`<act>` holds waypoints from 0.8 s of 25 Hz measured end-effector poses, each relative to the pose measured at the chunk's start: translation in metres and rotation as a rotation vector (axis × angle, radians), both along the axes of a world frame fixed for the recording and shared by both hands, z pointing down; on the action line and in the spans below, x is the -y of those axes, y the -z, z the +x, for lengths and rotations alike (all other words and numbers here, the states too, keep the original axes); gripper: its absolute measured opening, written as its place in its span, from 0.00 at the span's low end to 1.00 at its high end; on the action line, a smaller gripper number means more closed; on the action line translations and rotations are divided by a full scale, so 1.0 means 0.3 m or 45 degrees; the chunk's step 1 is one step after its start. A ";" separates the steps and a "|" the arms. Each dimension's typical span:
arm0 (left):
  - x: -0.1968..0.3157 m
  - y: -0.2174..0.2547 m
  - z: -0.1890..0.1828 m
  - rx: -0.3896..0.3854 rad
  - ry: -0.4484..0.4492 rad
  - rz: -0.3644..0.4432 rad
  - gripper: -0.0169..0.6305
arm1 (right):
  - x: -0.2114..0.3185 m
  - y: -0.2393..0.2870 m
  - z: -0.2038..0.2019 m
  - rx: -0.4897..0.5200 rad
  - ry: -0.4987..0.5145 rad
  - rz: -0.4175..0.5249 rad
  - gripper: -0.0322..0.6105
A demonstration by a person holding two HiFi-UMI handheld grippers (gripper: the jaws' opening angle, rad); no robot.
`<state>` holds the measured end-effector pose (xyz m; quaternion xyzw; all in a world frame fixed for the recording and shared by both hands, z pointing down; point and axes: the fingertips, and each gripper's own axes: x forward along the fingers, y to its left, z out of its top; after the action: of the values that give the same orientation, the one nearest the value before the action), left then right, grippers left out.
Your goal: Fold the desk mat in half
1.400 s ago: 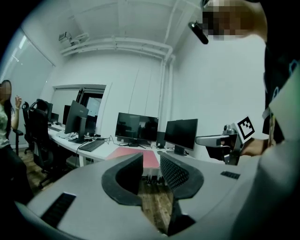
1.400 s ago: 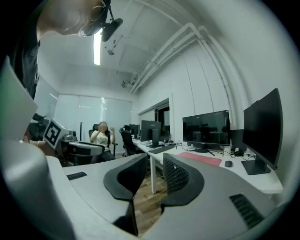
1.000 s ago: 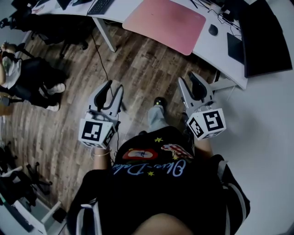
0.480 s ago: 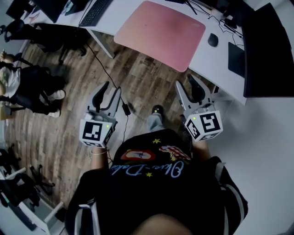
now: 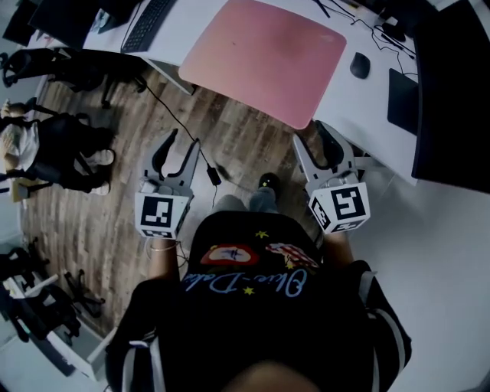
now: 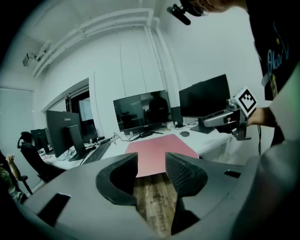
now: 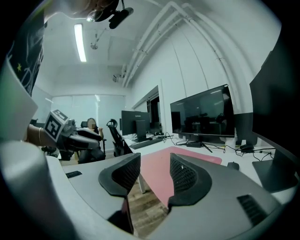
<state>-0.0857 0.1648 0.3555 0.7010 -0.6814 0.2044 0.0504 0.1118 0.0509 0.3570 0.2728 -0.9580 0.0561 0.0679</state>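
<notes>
A pink desk mat [image 5: 264,57] lies flat on the white desk [image 5: 360,99], its near edge at the desk's front. The mat [image 6: 157,152] shows ahead in the left gripper view and between the jaws as the mat [image 7: 157,171] in the right gripper view. My left gripper [image 5: 174,145] hangs over the wooden floor, short of the desk, open with nothing between its jaws, which have just been opening. My right gripper [image 5: 315,136] is open too, jaws just opening and empty, its tips close to the mat's near right corner.
A keyboard [image 5: 149,19] lies left of the mat, a mouse [image 5: 358,65] and dark monitors [image 5: 452,92] to its right. Office chairs [image 5: 69,69] and a seated person [image 5: 31,145] are at the left. A cable [image 5: 180,122] runs across the floor under the desk.
Both grippers have moved forward toward the desk, and the mat now lies closer in view. Both pairs of jaws stand a little wider than before.
</notes>
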 end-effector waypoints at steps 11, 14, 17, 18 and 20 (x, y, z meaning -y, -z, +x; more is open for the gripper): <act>0.081 -0.132 -0.186 0.125 -0.110 -0.186 0.37 | -0.041 -0.098 -0.087 -0.257 -0.101 -0.046 0.36; 0.162 -0.194 -0.241 0.206 -0.175 -0.245 0.41 | -0.019 -0.136 -0.129 -0.325 -0.131 -0.056 0.37; 0.235 -0.278 -0.289 0.340 -0.254 -0.311 0.45 | -0.004 -0.192 -0.178 -0.422 -0.150 -0.072 0.39; 0.258 -0.308 -0.301 0.392 -0.287 -0.333 0.46 | 0.002 -0.210 -0.193 -0.450 -0.158 -0.084 0.40; 0.300 -0.369 -0.326 0.517 -0.360 -0.377 0.47 | 0.013 -0.239 -0.222 -0.482 -0.184 -0.114 0.40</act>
<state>-0.1834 0.0747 0.4663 0.7187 -0.5360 0.4427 -0.0142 0.0451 0.0469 0.4288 0.3433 -0.9026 0.0508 0.2546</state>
